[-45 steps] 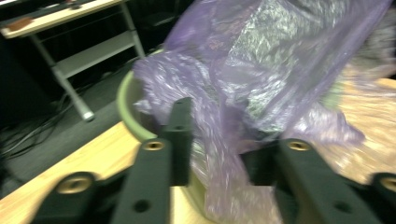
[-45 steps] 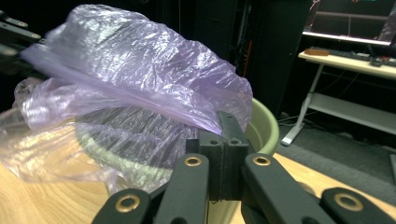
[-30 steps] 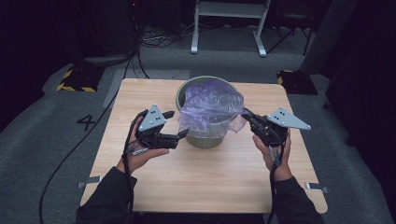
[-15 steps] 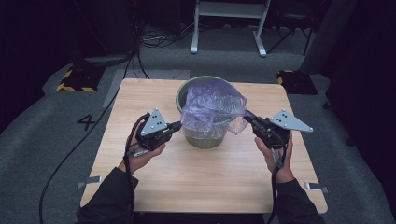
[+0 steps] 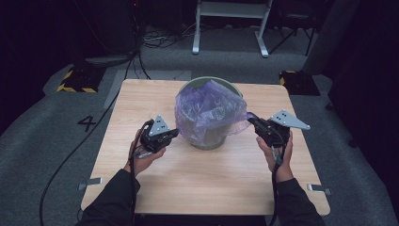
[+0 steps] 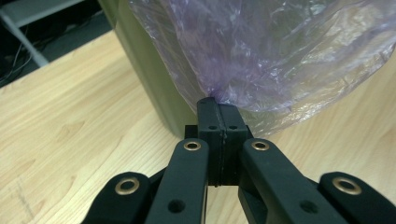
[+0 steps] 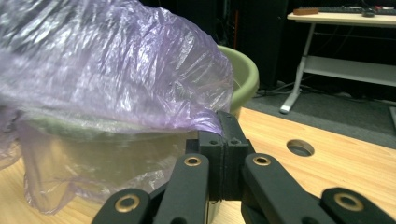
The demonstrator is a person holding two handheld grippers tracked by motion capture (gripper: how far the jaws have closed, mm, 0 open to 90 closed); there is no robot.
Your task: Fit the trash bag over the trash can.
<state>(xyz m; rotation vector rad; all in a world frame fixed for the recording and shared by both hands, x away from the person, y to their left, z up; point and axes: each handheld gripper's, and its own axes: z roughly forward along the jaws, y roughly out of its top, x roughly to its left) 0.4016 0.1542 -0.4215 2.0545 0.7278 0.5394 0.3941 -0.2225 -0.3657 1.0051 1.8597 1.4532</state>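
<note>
The bag (image 5: pixel 209 110) is thin purple plastic, and it sits in and over a green bin (image 5: pixel 207 136) that stands near the far middle of the wooden table (image 5: pixel 188 179). Part of the bag puffs up above the bin's rim, and its edge hangs down over the front of the bin.

The left gripper (image 5: pixel 173 134) is low beside the bin's left wall. In the left gripper view its jaws have just been closing, and now they are pressed tight together with a bit of the bag's edge (image 6: pixel 219 95) pinched at their tips. The right gripper (image 5: pixel 250 120) is at the bin's right side, a little higher up. Its jaws are closed tight too, and the right gripper view shows a fold of the bag (image 7: pixel 212 121) caught between them, just in front of the bin's rim (image 7: pixel 245 70).

So each gripper has one side of the bag. The step looks like pulling the bag's edge down around the outside of the bin, so that it fits like a liner. The far rim still shows bare green.

Next, both hands likely need to pull down and out together, slowly and evenly. The plastic is thin, so a hard tug could tear it or slip it out of the jaws. The bin is light and could tip or slide if one side pulls harder.
</note>
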